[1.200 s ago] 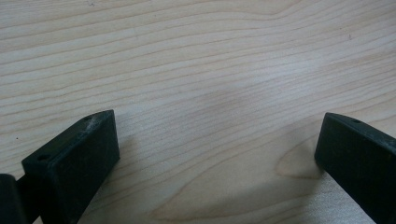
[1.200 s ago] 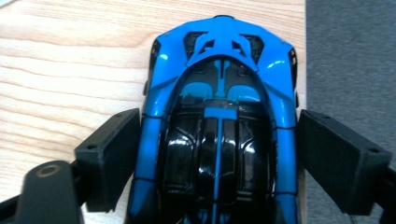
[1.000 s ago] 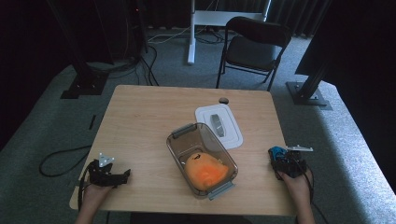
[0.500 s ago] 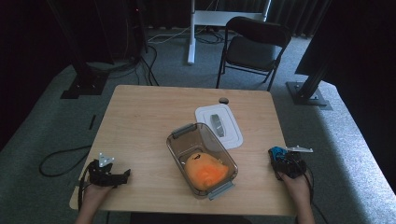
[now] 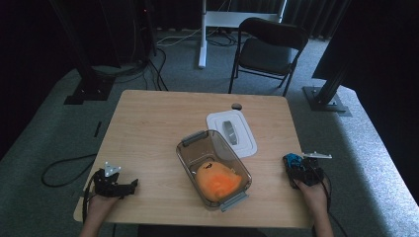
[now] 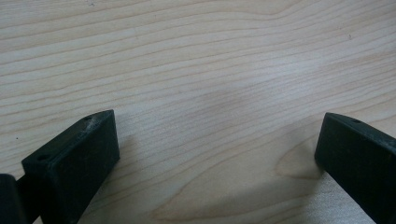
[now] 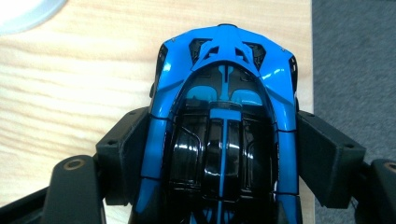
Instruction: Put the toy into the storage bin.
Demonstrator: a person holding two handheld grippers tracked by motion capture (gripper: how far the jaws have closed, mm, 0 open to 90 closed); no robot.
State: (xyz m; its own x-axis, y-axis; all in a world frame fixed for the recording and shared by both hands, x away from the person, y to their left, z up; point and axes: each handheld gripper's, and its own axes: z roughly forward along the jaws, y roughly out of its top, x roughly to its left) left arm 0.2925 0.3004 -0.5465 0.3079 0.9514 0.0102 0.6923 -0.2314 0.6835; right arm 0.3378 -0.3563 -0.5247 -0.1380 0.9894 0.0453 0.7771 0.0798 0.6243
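I have the right gripper low at the table's right edge, near the front corner, with my hand behind it and the forearm coming in from the bottom; its body lies nearly level, jaws pointing away from me. In the right gripper view the jaws have just been closing and now press on both flanks of a blue and black toy car, which sits between them nose forward, right at the table's edge with grey carpet beside it. My left gripper rests on the front left corner, wrist straight, jaws pointing toward the middle; in the left gripper view they stand wide apart over bare wood. Between my hands sits a clear plastic container with something orange inside, and its white lid lies just behind it
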